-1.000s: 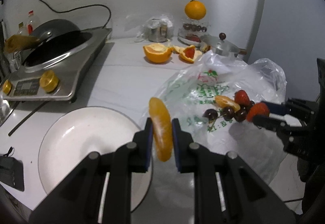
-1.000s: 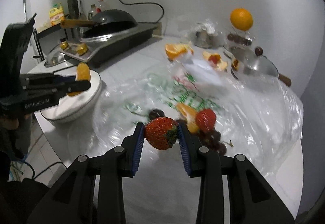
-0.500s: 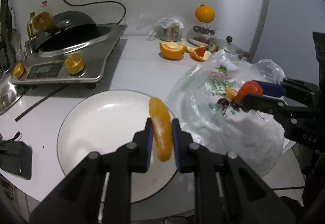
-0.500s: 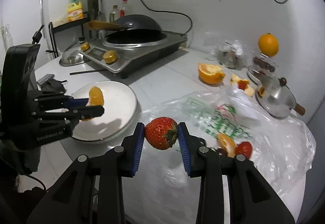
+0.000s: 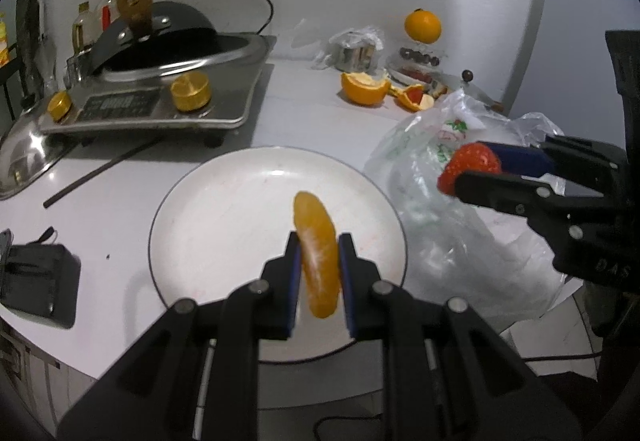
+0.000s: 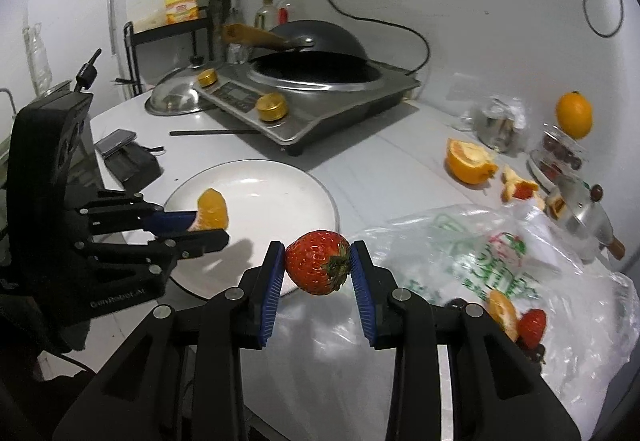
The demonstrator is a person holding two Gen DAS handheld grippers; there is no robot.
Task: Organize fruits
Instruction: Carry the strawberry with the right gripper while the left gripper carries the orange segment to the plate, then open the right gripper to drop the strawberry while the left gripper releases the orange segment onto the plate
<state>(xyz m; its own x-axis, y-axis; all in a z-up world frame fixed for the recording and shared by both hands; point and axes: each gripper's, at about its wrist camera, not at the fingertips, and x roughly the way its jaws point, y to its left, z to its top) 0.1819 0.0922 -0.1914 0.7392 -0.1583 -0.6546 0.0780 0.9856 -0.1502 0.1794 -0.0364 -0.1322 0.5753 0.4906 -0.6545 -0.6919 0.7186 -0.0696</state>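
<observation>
White "GenRobot.AI" on left claw (image 6: 208,227) (gripping orange segment (image 6: 213,210)).

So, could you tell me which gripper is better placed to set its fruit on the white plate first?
Left: its orange segment hangs over the round white plate; the right's red strawberry sits at the rim.

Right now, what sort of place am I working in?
Most likely a small home kitchen. A countertop cooker with a dark wok sits on the white table, oil bottles stand behind it, and cut orange halves lie near a small steel pot.
</observation>
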